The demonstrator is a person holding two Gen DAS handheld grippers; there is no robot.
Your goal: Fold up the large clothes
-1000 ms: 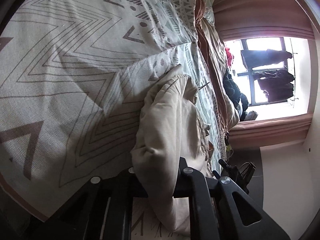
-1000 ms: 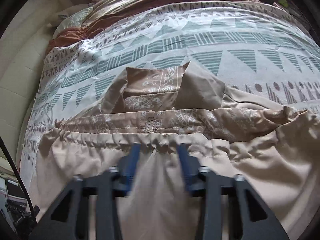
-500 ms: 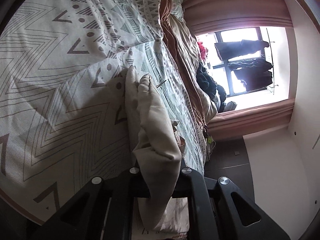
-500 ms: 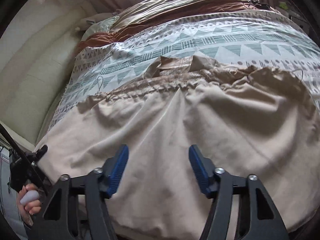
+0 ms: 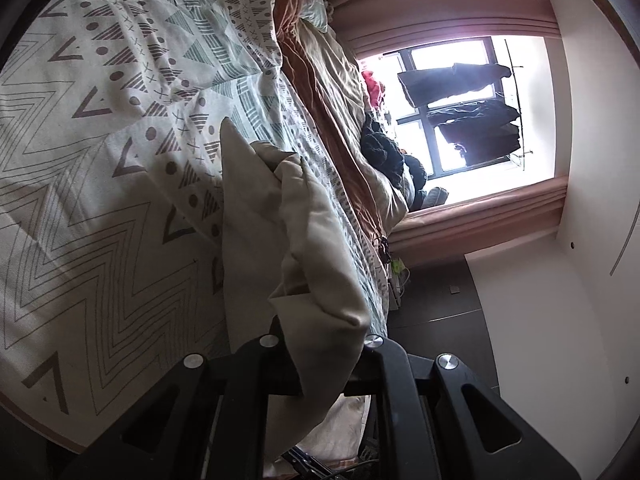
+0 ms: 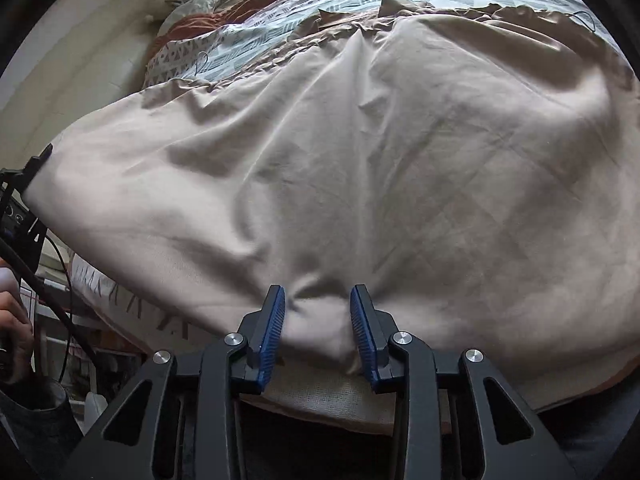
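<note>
Jaws of the right gripper (image 6: 318, 322) were closing around a pinched ridge at the near hem of one beige garment (image 6: 360, 168), apparently so that edge could be lifted for a fold. Jaws of the left gripper (image 5: 320, 354) were clamped on a corner of the garment (image 5: 304, 248), which was held raised and taut. Two grippers were counted. The garment was spread across a patterned quilt (image 5: 104, 168); beyond, one window (image 5: 476, 108) was seen.
</note>
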